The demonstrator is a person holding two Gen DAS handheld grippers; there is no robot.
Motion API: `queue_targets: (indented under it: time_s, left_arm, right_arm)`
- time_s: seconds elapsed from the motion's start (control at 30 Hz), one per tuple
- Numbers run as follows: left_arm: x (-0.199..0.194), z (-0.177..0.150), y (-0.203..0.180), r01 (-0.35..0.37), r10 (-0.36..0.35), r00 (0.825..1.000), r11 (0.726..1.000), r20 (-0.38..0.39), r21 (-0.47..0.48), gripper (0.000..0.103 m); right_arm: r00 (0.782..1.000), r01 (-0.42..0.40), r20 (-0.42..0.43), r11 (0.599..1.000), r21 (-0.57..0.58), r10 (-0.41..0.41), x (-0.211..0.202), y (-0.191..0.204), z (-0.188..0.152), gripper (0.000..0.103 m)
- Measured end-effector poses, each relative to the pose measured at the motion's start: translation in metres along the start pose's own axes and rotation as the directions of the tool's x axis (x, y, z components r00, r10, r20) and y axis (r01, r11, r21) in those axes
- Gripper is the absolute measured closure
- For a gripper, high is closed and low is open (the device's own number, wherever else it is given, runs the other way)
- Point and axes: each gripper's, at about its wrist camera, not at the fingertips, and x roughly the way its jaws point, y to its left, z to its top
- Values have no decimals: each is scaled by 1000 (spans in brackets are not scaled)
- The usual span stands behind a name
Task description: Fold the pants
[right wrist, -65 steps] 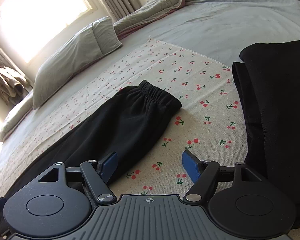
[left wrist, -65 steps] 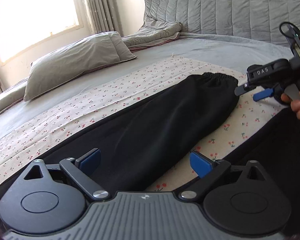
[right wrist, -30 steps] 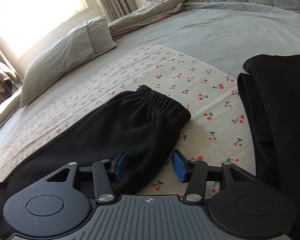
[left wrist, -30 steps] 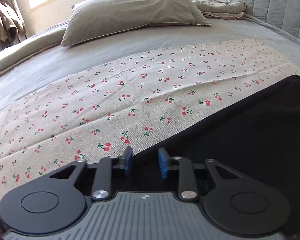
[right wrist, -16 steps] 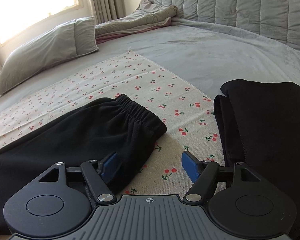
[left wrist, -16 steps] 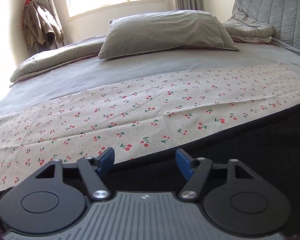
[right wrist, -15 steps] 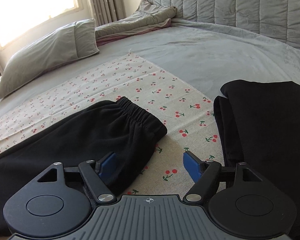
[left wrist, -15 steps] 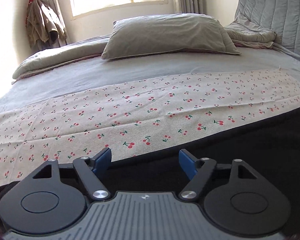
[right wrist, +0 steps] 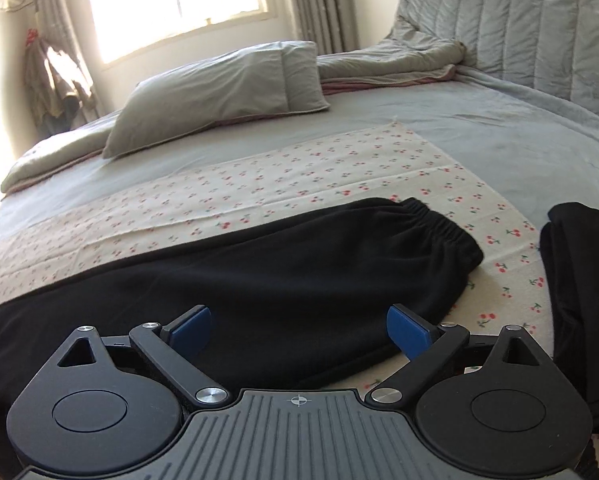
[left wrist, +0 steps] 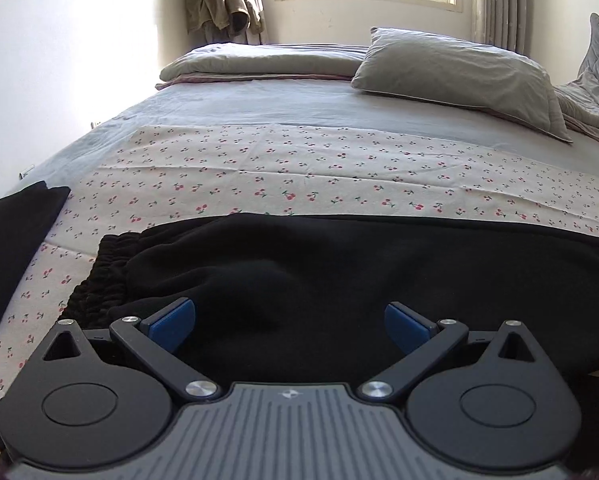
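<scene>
The black fleece pants (left wrist: 339, 264) lay long and flat across the cherry-print cloth (left wrist: 299, 168) on the grey bed (right wrist: 499, 136), gathered elastic end (right wrist: 439, 224) puckered. The left gripper (left wrist: 289, 326) and right gripper (right wrist: 299, 330) both hovered spread wide, grasping nothing.

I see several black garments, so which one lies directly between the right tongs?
The long black pants with the gathered elastic end, not the folded black pile at right.

one pants (right wrist: 299, 276), one pillow (right wrist: 219, 92), two tools (left wrist: 289, 326)
</scene>
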Motion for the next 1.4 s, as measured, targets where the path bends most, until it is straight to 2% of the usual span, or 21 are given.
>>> queue_targets:
  time_s: [0.13, 0.27, 0.5, 0.73, 0.9, 0.97, 1.13, 1.2, 1.33, 1.37, 1.4]
  left_arm:
    - [1, -8, 20, -3, 0, 999, 998, -33, -68, 0]
    - [6, -10, 33, -30, 22, 997, 994, -75, -109, 0]
    - [15, -5, 44, -4, -20, 993, 979, -117, -202, 0]
    - [24, 2, 51, -36, 8, 992, 973, -125, -228, 0]
    - [31, 5, 52, -20, -9, 993, 972, -118, -236, 0]
    - [37, 5, 52, -16, -16, 991, 971, -134, -238, 0]
    - [44, 6, 54, -8, -30, 990, 964, -140, -264, 0]
    - [46, 6, 55, -7, -34, 989, 962, -146, -273, 0]
    - [45, 5, 56, -3, -38, 988, 964, -148, -266, 0]
    - [44, 5, 56, -2, -40, 988, 963, -147, -271, 0]
    - [44, 5, 56, 0, -42, 988, 961, -146, -277, 0]
  right_arm:
    - [995, -101, -32, 986, -131, 98, 1, 55, -10, 5]
    - [980, -197, -61, 954, -225, 188, 8, 108, -6, 4]
    - [942, -336, -133, 863, -377, 308, 33, 203, 4, 1]
    - [903, -427, -186, 756, -496, 388, 68, 269, 9, 1]
    - [877, -477, -241, 682, -555, 417, 104, 299, 27, 1]
    - [874, -481, -256, 664, -573, 412, 118, 306, 32, 2]
    - [839, -541, -319, 611, -577, 442, 148, 320, 44, 3]
    - [832, -552, -340, 599, -580, 438, 158, 324, 45, 4]
    - [839, -544, -391, 585, -602, 379, 179, 333, 40, 16]
    - [836, -548, -413, 578, -605, 361, 184, 335, 37, 24]
    - [825, -565, -428, 577, -590, 369, 186, 334, 35, 31]
